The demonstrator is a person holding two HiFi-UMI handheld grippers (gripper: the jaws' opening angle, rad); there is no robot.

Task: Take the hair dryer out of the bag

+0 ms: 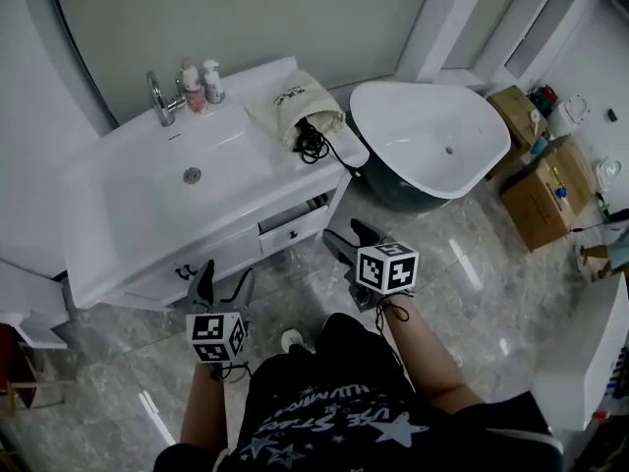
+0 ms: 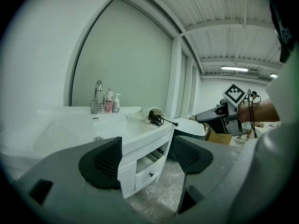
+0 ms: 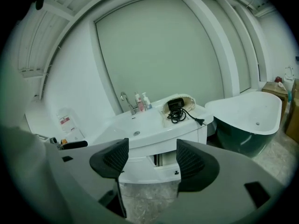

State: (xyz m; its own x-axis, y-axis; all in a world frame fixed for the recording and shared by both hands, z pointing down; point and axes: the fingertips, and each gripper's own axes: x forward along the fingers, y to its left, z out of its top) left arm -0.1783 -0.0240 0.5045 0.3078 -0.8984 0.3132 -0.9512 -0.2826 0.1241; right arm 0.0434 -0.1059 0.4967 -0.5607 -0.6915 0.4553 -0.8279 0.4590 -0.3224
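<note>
A cream cloth bag (image 1: 293,106) lies on the right end of the white sink counter (image 1: 118,170), its mouth facing the front edge. The black hair dryer (image 1: 320,126) shows in the bag's mouth, and its coiled black cord (image 1: 314,148) spills onto the counter. The bag (image 3: 187,100), hair dryer (image 3: 175,103) and cord (image 3: 180,115) also show in the right gripper view, and small in the left gripper view, where the bag (image 2: 149,112) sits past the basin. My left gripper (image 1: 222,281) and right gripper (image 1: 346,244) both stand open and empty over the floor, short of the vanity.
A chrome tap (image 1: 159,99) and two small bottles (image 1: 200,85) stand at the back of the counter. A vanity drawer (image 1: 293,229) is slightly pulled out. A white bathtub (image 1: 432,136) sits to the right, cardboard boxes (image 1: 545,190) beyond it. The floor is grey marble tile.
</note>
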